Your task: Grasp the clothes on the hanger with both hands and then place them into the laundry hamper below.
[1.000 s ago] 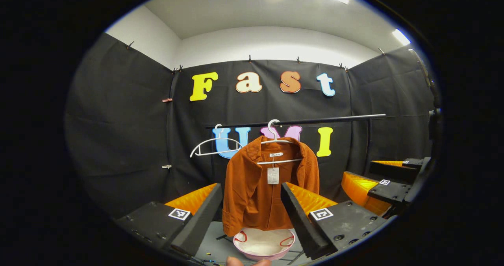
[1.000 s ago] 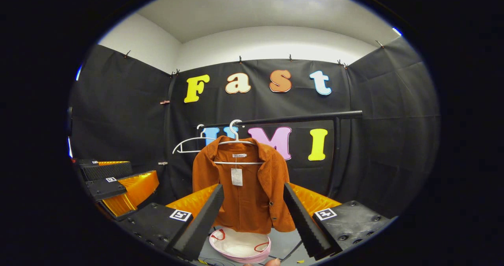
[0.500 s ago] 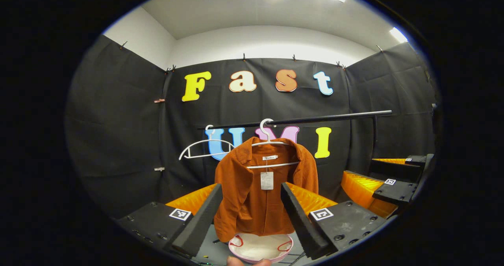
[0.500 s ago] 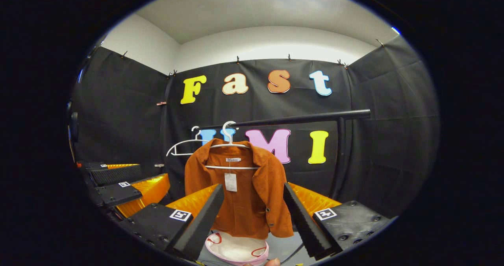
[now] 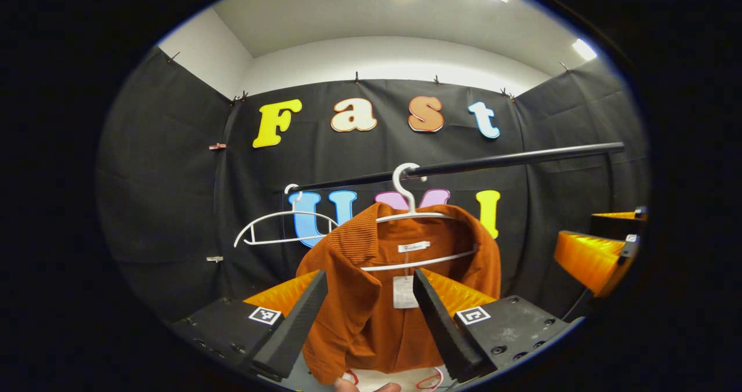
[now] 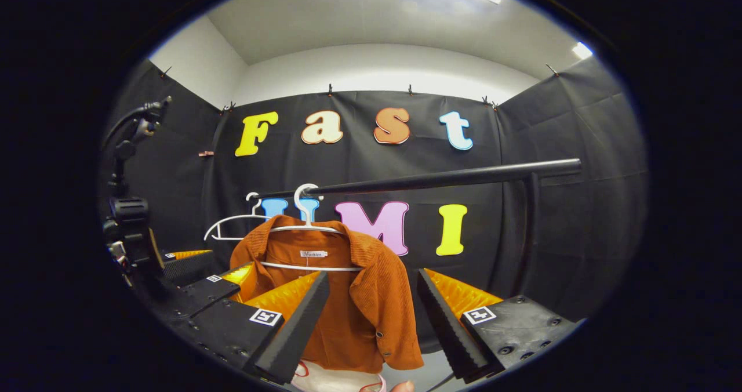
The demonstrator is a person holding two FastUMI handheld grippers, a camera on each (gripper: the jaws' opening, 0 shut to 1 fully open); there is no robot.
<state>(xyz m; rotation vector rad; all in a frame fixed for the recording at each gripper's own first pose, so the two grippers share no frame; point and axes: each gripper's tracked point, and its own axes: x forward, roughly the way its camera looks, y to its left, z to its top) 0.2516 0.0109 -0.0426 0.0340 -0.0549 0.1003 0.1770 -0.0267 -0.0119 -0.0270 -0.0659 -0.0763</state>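
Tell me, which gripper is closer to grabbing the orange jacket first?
Probably the left gripper: the orange jacket sits between its open fingers. The right gripper, also open, frames just the jacket's shoulder and sleeve.

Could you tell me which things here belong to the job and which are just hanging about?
Job:
orange jacket
its white hanger
laundry hamper below
left gripper
right gripper

Just there:
empty hanger
black rail

both views face rack, close | share jacket (image 5: 371,299) (image 6: 359,299)
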